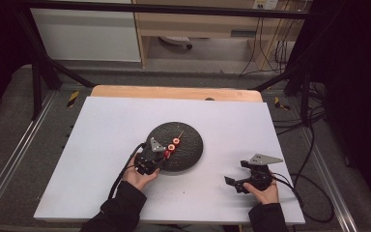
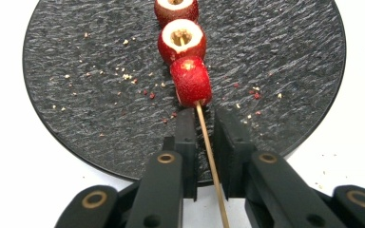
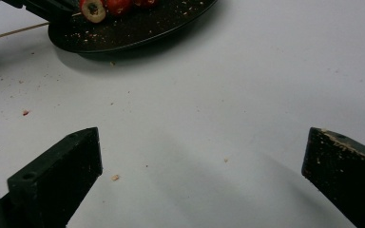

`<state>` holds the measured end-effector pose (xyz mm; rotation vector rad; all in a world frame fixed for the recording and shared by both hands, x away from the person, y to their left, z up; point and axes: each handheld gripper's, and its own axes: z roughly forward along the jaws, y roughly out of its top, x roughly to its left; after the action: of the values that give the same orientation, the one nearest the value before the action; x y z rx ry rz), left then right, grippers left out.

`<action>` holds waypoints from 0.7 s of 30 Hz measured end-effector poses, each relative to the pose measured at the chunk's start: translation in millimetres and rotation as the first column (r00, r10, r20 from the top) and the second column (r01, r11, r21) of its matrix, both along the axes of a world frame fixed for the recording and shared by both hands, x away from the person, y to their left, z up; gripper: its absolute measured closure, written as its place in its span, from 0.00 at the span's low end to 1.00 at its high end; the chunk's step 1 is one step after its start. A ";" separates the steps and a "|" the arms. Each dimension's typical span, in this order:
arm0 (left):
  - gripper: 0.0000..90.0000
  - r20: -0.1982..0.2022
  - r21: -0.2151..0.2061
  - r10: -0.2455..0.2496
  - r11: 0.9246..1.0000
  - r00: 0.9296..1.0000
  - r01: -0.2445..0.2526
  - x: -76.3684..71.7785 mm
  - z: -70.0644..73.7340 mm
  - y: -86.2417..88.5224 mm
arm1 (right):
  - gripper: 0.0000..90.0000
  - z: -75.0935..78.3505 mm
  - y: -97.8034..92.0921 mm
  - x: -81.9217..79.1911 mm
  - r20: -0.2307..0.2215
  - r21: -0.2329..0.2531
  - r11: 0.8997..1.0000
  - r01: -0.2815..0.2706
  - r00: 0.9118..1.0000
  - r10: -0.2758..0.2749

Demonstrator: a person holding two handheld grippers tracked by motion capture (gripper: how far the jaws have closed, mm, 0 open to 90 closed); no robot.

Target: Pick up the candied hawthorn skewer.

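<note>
Here, from the high view, a skewer [image 1: 176,140] of red fruit lies on a dark round plate [image 1: 193,150] at the middle of the white counter [image 1: 101,145]. The left hand-held gripper [image 1: 155,155] sits at the plate's near left rim, over the stick's bare end. The right hand-held gripper [image 1: 235,175] waits well apart at the near right.

In the left gripper view, its jaws stand narrowly parted either side of the thin stick [image 2: 209,147], just below the nearest fruit piece [image 2: 191,80]; whether they pinch it yet cannot be told. Crumbs dot the plate [image 2: 76,95].

In the right gripper view, the right hand-held gripper [image 3: 202,166] is wide open over bare counter, holding nothing, the plate [image 3: 138,28] far off at the upper left.

The step looks to be the grasp of the skewer; next calls for a firm close on the stick before any lift.
</note>
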<state>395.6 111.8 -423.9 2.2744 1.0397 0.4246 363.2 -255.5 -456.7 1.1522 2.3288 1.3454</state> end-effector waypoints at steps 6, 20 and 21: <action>0.95 0.011 -0.017 0.017 1.000 1.000 -0.017 -1.3 -2.2 1.4 | 0.01 0.0 0.1 0.0 -0.002 0.001 1.000 0.000 1.000 0.000; 0.98 0.035 -0.100 0.031 0.995 0.999 -0.027 -5.7 -2.2 8.5 | 0.01 -0.4 0.4 -0.1 -0.005 0.000 1.000 0.001 1.000 -0.001; 0.98 0.039 -0.108 0.030 0.994 0.999 -0.026 -6.2 -1.6 9.2 | 0.01 -0.4 0.4 -0.1 -0.005 0.000 1.000 0.001 1.000 -0.001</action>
<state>389.4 121.0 -425.5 2.1500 1.0495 0.4148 363.1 -255.2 -457.1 1.1576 2.3310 1.3438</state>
